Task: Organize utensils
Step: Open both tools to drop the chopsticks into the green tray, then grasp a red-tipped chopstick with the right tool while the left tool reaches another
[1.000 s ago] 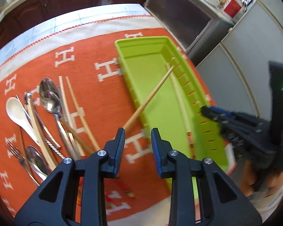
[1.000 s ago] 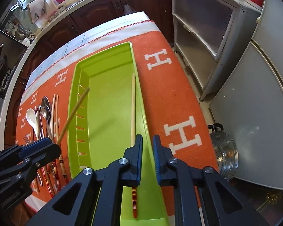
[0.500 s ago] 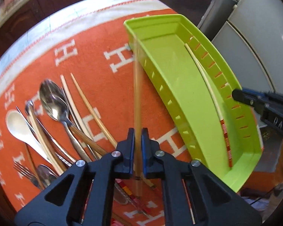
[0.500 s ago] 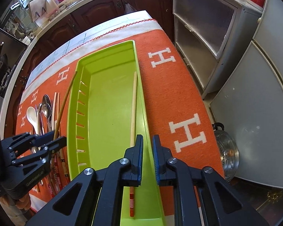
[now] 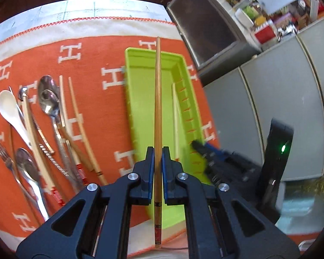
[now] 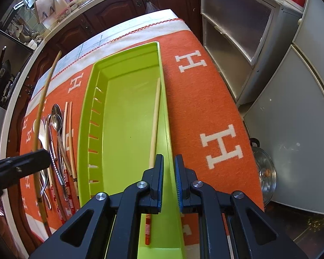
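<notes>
My left gripper point(image 5: 158, 157) is shut on a brown wooden chopstick point(image 5: 157, 99) and holds it in the air, pointing forward over the lime green tray point(image 5: 140, 99). In the right wrist view the same chopstick point(image 6: 43, 99) hangs above the utensil pile, left of the tray point(image 6: 127, 116). One pale chopstick with a red-striped end point(image 6: 154, 125) lies in the tray along its right wall. My right gripper point(image 6: 168, 168) hovers over the tray's near right rim, jaws slightly apart and empty.
Spoons, a fork, a white ceramic spoon point(image 5: 7, 105) and several chopsticks point(image 5: 75, 116) lie on the orange cloth point(image 6: 205, 99) left of the tray. Grey cabinets point(image 6: 291, 99) and a steel pot point(image 6: 263, 168) stand beyond the table's right edge.
My left gripper closed on the brown chopstick that leaned on the tray's left wall, lifted it and swung it straight ahead. My right gripper's jaws opened slightly.
</notes>
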A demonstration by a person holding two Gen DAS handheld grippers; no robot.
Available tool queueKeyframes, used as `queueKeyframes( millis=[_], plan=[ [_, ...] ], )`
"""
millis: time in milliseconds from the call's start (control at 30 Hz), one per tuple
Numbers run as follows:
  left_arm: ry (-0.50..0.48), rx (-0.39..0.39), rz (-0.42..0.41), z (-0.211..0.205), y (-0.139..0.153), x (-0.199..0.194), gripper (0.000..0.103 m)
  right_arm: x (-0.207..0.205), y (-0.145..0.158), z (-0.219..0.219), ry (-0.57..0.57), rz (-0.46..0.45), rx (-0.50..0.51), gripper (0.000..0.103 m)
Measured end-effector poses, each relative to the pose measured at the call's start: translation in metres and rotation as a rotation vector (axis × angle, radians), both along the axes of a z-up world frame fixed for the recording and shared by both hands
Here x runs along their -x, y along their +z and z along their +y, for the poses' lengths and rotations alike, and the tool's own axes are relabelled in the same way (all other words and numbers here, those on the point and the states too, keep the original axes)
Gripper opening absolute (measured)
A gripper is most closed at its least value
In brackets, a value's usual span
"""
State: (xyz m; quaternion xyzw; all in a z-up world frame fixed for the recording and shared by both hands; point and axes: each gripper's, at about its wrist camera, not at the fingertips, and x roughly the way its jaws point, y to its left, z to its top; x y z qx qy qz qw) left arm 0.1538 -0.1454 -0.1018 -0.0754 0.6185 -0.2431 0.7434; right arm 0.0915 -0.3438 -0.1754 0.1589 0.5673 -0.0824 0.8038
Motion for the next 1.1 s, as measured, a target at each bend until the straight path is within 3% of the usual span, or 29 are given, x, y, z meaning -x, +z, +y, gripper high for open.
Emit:
queueKeyframes(
  millis=[133,333,467,567,667,867,1000,1100],
  plan=[
    [-0.005,-0.012,-0.001,-0.018,-0.003,0.001,0.005,0.005,0.006,-0.006,-0.032,-0.021,-0.018,0.016],
    [-0.022,-0.105,-0.077,-0.027,-0.011,0.014,0.011,0.016,0.031,-0.007,-0.050,-0.080,0.033,0.019],
    [-0.021,-0.113,-0.111,-0.011,-0.009,0.023,0.022,0.019,0.045,0.001,-0.031,-0.112,0.020,0.024],
    [-0.009,-0.108,-0.143,0.008,-0.002,0.030,0.035,0.021,0.055,0.014,0.003,-0.134,0.008,0.025],
    [0.029,-0.095,-0.149,0.032,0.003,0.033,0.041,0.023,0.064,0.030,0.034,-0.153,-0.001,0.025],
    [0.130,-0.102,-0.182,0.087,0.013,0.038,0.042,0.026,0.081,0.071,0.124,-0.185,-0.009,0.026],
    [0.149,-0.094,-0.159,0.128,0.018,0.041,0.042,0.026,0.090,0.104,0.199,-0.205,-0.027,0.026],
    [0.183,-0.134,-0.203,0.153,0.023,0.047,0.046,0.022,0.089,0.129,0.245,-0.191,-0.040,0.028]
  ],
)
